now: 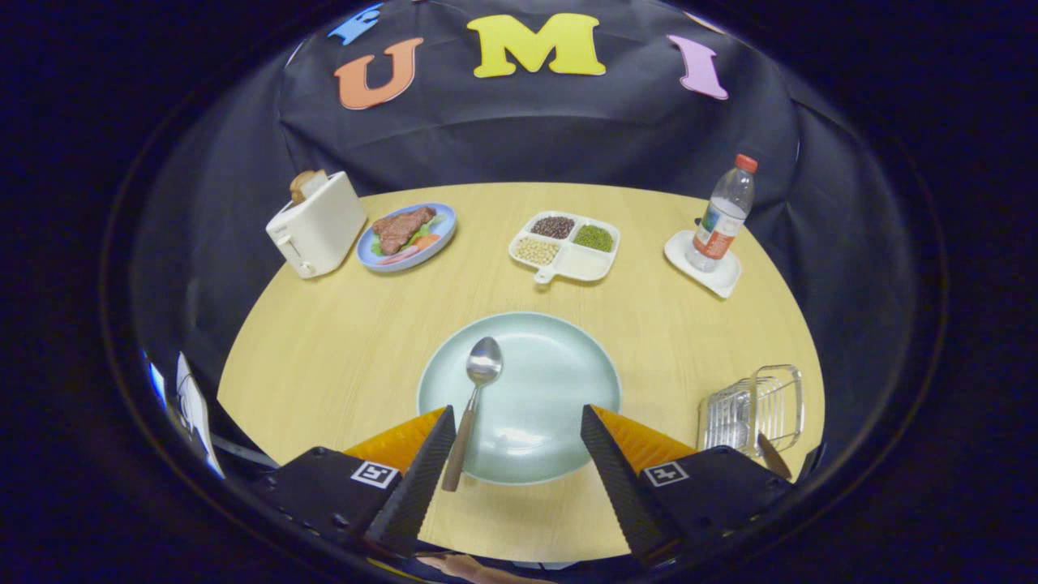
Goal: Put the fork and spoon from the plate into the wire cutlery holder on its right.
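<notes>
Tool (515, 454): I held it wide open, empty.
Spoon (474, 405): lay on plate (559, 357), beside my left finger.
Advice: I judged centring over its handle best.

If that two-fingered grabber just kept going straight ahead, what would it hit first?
Probably the pale green plate: the open gripper points over it, and the spoon lies just inside one finger, so it could clip that. Height above the plate is hard to judge.

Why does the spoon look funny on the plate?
The spoon lies with its bowl on the green plate and its brown handle poking off the rim, by one finger of the gripper, whose jaws are open. Nothing is spilled or broken.
</notes>
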### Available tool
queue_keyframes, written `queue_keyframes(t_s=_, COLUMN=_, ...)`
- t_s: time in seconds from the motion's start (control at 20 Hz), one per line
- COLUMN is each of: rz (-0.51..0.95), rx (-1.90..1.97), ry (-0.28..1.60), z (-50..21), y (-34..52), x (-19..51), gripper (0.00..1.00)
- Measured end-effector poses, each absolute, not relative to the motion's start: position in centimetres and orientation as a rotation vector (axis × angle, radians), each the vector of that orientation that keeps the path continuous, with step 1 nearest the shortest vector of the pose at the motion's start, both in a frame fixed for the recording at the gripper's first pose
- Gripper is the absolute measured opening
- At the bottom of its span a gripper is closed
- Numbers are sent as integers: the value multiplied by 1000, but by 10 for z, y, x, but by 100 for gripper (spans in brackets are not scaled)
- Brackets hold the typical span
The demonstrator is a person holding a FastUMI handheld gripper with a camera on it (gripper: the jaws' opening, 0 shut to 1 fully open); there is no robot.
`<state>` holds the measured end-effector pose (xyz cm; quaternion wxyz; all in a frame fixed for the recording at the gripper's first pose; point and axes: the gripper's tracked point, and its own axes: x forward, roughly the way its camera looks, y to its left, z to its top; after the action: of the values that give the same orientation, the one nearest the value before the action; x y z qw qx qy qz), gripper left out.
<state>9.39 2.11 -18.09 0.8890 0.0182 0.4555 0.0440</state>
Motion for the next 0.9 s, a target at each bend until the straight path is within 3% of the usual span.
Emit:
queue_keyframes(t_s=0.4, rz=78, rx=101, ry=1079, z=-240, y=56, x=108, gripper=92)
queue_keyframes(t_s=0.6, rz=53, rx=104, ry=1120, z=-258, y=66, x=109, gripper=75)
queue_keyframes(t_s=0.7, rz=39, rx=99, ry=1135, z=-264, y=69, x=109, gripper=72)
queue_keyframes(t_s=0.8, rz=30, rx=111, ry=1160, z=-267, y=72, x=107, gripper=47)
queue_keyframes(t_s=0.9, rz=14, rx=101, ry=1175, z=-270, y=70, x=107, gripper=43)
